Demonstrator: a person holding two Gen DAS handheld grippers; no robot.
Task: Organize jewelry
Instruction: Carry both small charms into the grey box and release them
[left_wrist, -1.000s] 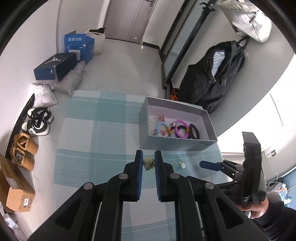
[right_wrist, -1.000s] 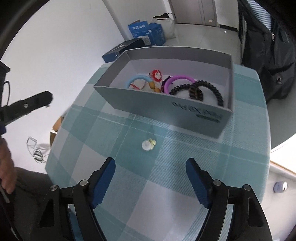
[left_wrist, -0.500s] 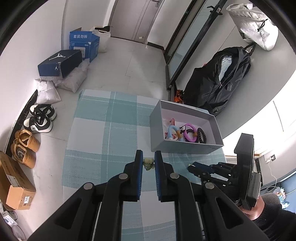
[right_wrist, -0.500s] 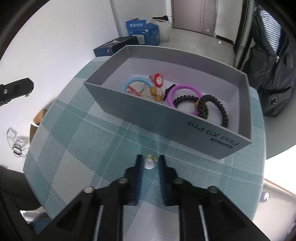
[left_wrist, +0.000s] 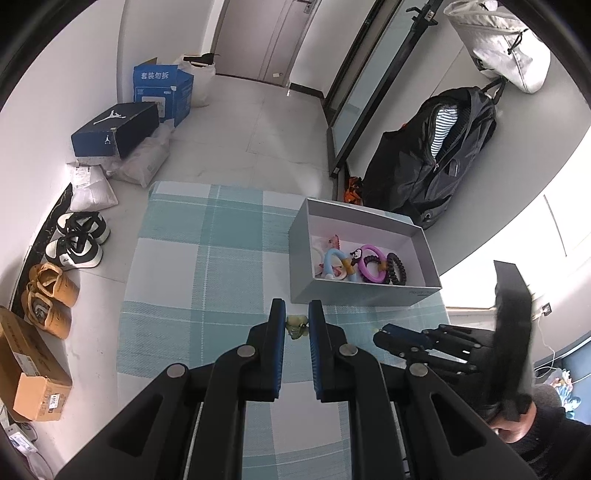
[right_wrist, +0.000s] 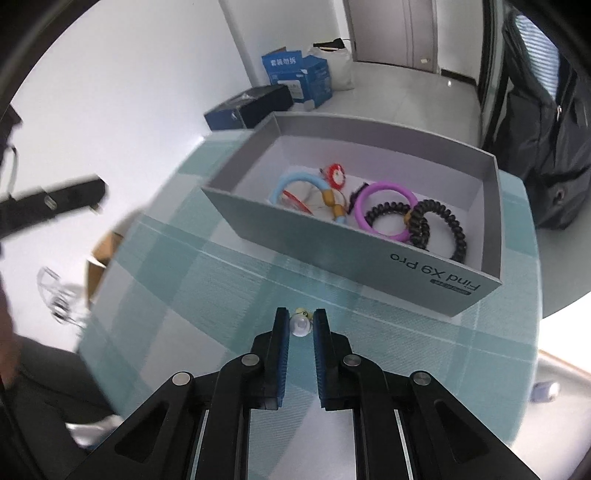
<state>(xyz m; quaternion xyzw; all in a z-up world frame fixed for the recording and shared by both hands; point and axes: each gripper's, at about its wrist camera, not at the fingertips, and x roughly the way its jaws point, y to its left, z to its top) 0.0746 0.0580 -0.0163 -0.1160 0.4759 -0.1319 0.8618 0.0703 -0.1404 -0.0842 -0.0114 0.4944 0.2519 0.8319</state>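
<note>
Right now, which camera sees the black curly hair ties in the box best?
The right wrist view: the black curly hair ties lie close and large in the grey box. In the left wrist view they look small and farther off.

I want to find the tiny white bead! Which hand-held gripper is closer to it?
Right. The right hand-held gripper has the white bead pinched between its fingers. The left hand-held gripper is off to the bead's left, pinching a green charm.

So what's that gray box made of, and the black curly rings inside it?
The gray box looks like matte cardboard: thin, flat walls, sharp folded corners, printed lettering. The black curly rings look like glossy, springy plastic coils, probably hair ties, though that can't be confirmed by sight alone.
</note>
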